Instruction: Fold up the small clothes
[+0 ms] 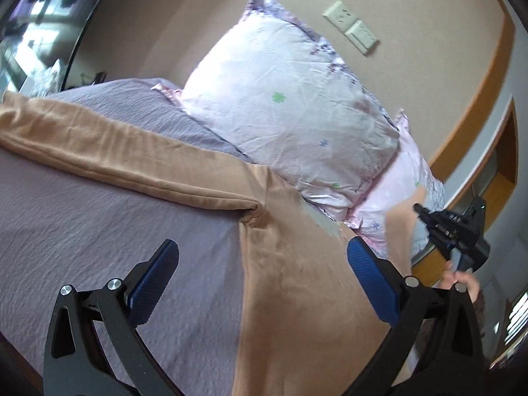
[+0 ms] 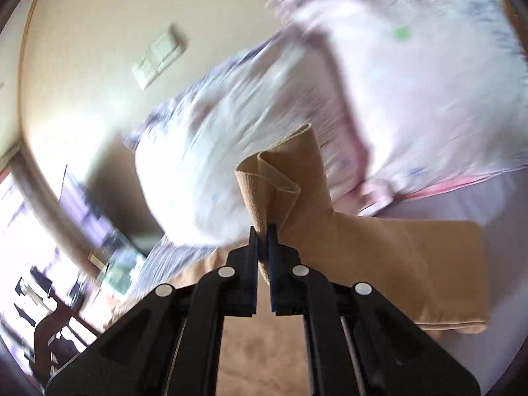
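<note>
- One tan garment (image 1: pixel 204 178) is lying across the bed.
- Two floral pillows are leaning by the wall: one upper (image 1: pixel 290 99), one lower (image 1: pixel 392 198).
- Two wall plates (image 1: pixel 351 26) are showing.
- Two grippers are working: left (image 1: pixel 260 264), right (image 2: pixel 263 231).

No text, label, brand or number can be read in either view. The pale wall plates (image 1: pixel 350 27) above the floral pillow (image 1: pixel 290 105) carry socket holes and switch faces but no legible marking. Small white marks show on the black body of the right tool (image 1: pixel 457 219), beside that pillow's lower corner, too small to make out. The right wrist view is blurred throughout.
</note>
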`<state>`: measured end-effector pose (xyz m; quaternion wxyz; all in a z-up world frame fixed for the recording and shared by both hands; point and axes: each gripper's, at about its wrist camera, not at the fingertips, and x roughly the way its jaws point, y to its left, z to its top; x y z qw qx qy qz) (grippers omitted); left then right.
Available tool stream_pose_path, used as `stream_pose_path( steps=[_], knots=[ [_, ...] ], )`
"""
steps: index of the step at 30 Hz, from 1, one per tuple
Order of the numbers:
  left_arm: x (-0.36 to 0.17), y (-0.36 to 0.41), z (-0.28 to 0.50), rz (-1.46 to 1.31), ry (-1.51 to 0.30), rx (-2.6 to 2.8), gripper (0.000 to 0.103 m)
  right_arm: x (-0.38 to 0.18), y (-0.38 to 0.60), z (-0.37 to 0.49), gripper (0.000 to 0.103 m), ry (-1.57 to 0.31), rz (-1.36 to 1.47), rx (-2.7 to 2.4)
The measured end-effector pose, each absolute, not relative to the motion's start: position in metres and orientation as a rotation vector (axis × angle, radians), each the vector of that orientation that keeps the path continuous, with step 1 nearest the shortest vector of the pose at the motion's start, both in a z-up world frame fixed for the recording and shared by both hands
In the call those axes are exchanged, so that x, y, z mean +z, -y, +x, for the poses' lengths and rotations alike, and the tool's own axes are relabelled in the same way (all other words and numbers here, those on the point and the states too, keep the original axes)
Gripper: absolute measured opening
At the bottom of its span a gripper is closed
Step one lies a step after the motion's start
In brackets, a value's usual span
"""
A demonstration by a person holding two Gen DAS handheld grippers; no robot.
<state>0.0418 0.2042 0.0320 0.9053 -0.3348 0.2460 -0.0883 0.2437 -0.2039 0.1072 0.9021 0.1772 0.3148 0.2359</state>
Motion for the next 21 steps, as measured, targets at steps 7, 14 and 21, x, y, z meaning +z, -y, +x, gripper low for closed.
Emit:
stream_pose_path(
  steps=[7,14,21],
  knots=[
    [0.018,-0.292,0.034,-0.911,-0.513,0.004,0.102,0.059,0.111,0.256,0.064,-0.819,0.282,0.667],
    [0.001,-0.348,0.045,-1.044,-0.557,0.171,0.098,0.063,0.170,0.240,0.072,-0.772,0.346,0.574],
    [-0.008,-0.378,0.057,-1.142,-0.610,0.290,0.088,0.056,0.182,0.233,0.076,-0.773,0.403,0.596]
  ],
)
